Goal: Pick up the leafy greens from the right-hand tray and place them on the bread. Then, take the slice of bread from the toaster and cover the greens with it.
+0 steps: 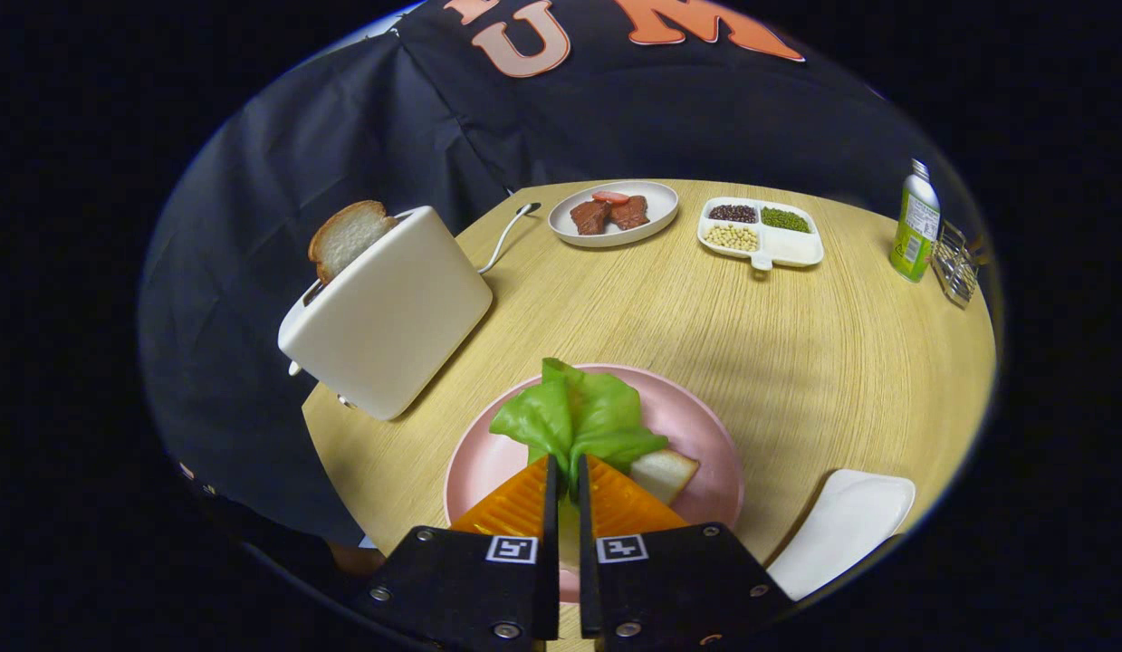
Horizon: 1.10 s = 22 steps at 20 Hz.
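The gripper (567,471) has its fingers nearly together, clamped on the stem end of the leafy greens (574,418), with only a thin gap between them where the leaf is pinched. The greens spread out just ahead of the fingertips, over the pink plate (705,435) at the near edge of the table (796,344). A corner of the bread (665,473) on that plate shows just right of the fingers, beneath the leaf; whether the leaf already rests on the bread or hangs slightly above it cannot be told. Judged from this, the greens are at the point of being set down, the grip held at one end so the broad part of the leaf can drape across the slice. The white tray (846,530) at the near right edge lies bare. The toaster (388,312) stands at the left edge, tilted in this view, with its slice of bread (346,237) raised from the slot, ready for the second step, not yet begun.
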Tool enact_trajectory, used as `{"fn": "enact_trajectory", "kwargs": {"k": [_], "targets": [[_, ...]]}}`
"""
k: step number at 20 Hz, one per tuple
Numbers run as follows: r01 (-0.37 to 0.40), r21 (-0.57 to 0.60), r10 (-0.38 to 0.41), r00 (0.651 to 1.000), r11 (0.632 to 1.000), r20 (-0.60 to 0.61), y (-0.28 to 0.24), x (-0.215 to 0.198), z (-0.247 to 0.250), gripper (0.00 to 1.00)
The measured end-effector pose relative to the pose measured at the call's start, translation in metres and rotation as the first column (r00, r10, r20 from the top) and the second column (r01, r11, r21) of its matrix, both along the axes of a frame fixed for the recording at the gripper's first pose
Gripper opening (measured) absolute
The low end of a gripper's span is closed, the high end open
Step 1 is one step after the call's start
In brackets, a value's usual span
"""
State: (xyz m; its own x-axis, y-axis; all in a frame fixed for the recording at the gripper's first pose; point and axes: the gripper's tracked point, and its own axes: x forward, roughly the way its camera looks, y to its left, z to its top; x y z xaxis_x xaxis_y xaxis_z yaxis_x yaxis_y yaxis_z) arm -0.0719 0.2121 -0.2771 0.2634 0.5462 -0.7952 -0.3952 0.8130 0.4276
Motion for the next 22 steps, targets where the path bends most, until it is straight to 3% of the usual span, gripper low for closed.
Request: {"fn": "enact_trajectory", "kwargs": {"k": [5, 12, 15, 22], "targets": [[-0.013, -0.040, 0.013, 1.000, 0.999, -0.002, 0.010, 0.000, 0.006, 0.26], [-0.003, -0.125, 0.016, 0.995, 0.992, 0.103, 0.020, 0.021, 0.033, 0.46], [0.003, -0.087, 0.008, 0.992, 0.996, 0.124, 0.037, 0.029, 0.056, 0.49], [-0.010, 0.055, -0.004, 0.966, 0.998, 0.259, 0.094, 0.066, 0.146, 0.80]]}}
